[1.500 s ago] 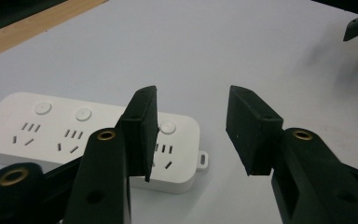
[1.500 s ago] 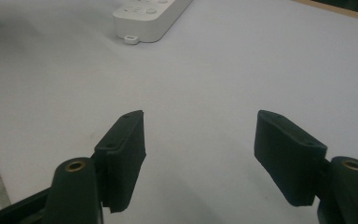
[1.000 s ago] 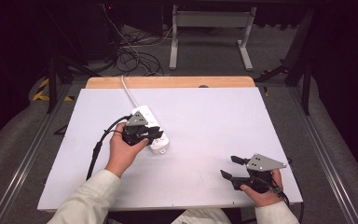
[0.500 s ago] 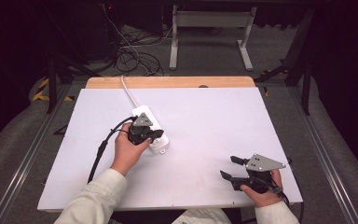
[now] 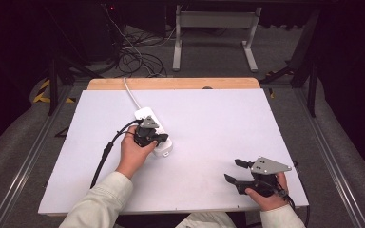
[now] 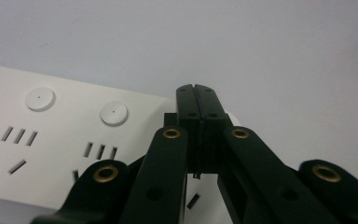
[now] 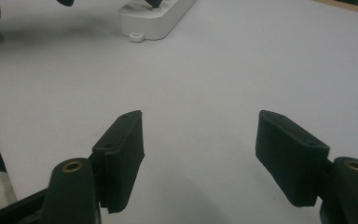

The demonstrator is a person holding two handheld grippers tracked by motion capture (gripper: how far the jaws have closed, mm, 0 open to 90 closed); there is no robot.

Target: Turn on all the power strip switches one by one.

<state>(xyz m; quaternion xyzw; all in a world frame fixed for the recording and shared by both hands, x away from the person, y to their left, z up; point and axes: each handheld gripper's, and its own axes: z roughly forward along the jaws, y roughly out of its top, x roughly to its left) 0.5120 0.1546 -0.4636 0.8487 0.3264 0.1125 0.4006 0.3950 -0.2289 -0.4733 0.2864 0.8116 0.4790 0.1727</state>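
Left gripper [image 5: 160, 139] over the near end of the power strip [image 5: 145, 115], jaws pressed flat together with nothing between them, having just closed. Tips [image 6: 199, 95] poised at the strip's end [image 6: 51, 135], over or on something pale and round peeking out beside them, likely a switch; contact not resolvable. Round buttons and socket slots visible to the left of the tips in the left gripper view.

Strip lying on the white table [image 5: 209, 118], left of centre, slanting away, its white cord [image 5: 129, 92] running to the far edge.

Step in hand, as judged: pressing a button on the strip with closed tips. Next move calls for a short straight push down, tips kept centred on the button, strip not allowed to slide on the smooth top. Nothing bracing the strip, so some skidding possible.

Right gripper [image 5: 236, 172] near the front right corner of the table, well apart from the strip, jaws wide, holding nothing. Pads [image 7: 121, 154] hovering over bare table, pointing toward the strip [image 7: 156, 18] farther off.

Black cable [image 5: 105, 152] trailing from the left gripper across the table's left part; not in the way. Floor cables and a metal frame [image 5: 214, 38] beyond the far edge, clear of the work.
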